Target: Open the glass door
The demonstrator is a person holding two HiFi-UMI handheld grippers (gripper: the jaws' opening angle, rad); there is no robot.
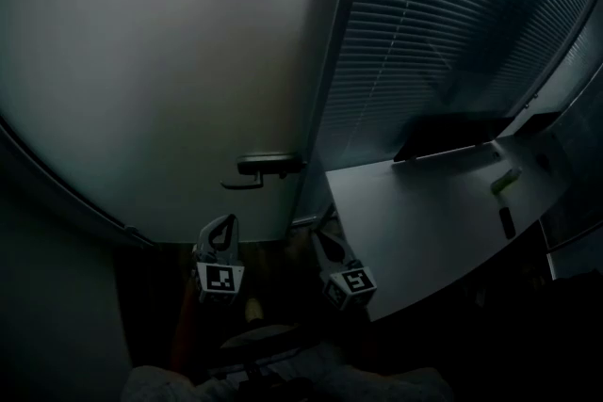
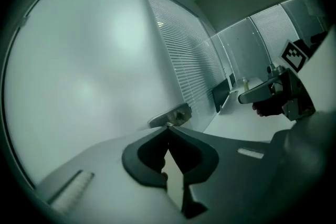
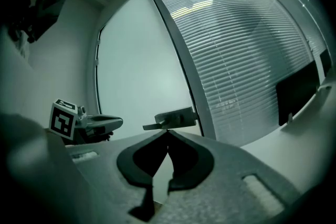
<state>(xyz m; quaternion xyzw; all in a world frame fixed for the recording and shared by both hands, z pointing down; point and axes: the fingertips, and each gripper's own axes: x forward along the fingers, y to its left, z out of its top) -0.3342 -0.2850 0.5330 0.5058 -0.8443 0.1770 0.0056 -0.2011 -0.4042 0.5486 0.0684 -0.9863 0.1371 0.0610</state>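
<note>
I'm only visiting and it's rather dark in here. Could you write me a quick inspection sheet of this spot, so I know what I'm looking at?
Surface: pale desk to the right of the door, mostly bare.
Job's things: frosted glass door, looks shut; its lever door handle is level and untouched.
Clutter: dark monitor at the desk's back edge; a greenish item and a small dark item near the desk's far end, too dim to identify.
Grippers: left hand-held gripper has its jaws together and is empty; right hand-held gripper likewise; both are short of the handle.
Cables: nothing seen.
Surroundings: lowered blinds beside the door; dim room.
</note>
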